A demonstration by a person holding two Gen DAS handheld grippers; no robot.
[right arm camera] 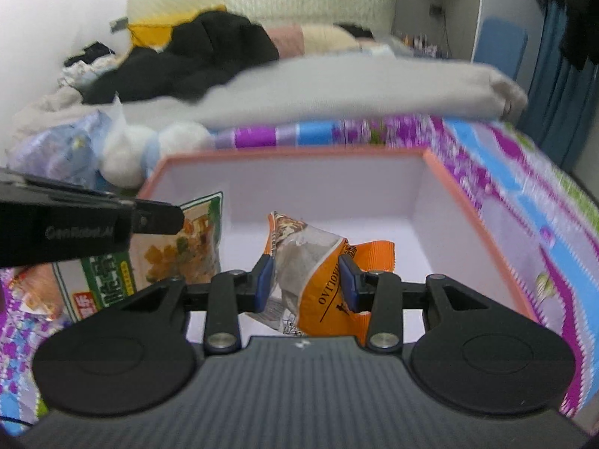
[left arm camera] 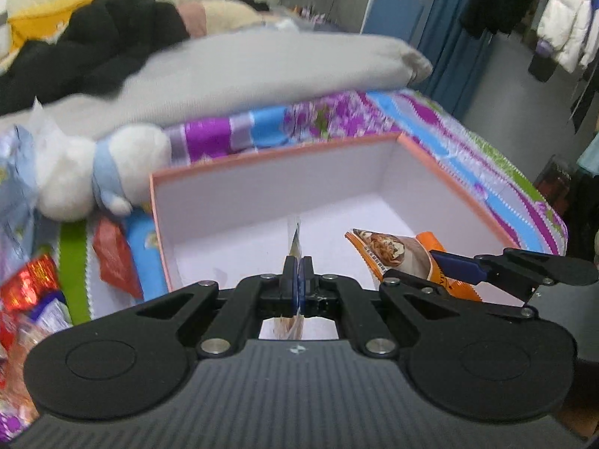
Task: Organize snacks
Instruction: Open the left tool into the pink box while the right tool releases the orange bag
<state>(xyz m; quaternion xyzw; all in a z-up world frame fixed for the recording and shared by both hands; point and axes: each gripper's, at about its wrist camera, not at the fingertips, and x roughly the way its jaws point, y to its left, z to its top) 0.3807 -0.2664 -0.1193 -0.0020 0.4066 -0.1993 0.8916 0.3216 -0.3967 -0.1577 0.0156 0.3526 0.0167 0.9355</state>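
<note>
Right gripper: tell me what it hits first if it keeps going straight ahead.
Likely the white floor of the pink-rimmed box; the orange snack packet held by the right gripper would touch down first. Depth is uncertain.

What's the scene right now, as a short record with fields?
left claw: shut on green snack packet, held edge-on over the box
right claw: shut on orange snack packet, over the box
box: pink-rimmed, open, white inside; floor otherwise bare where visible
unsorted: red snack packets left of box on bedspread
nearby: white plush toy
</note>
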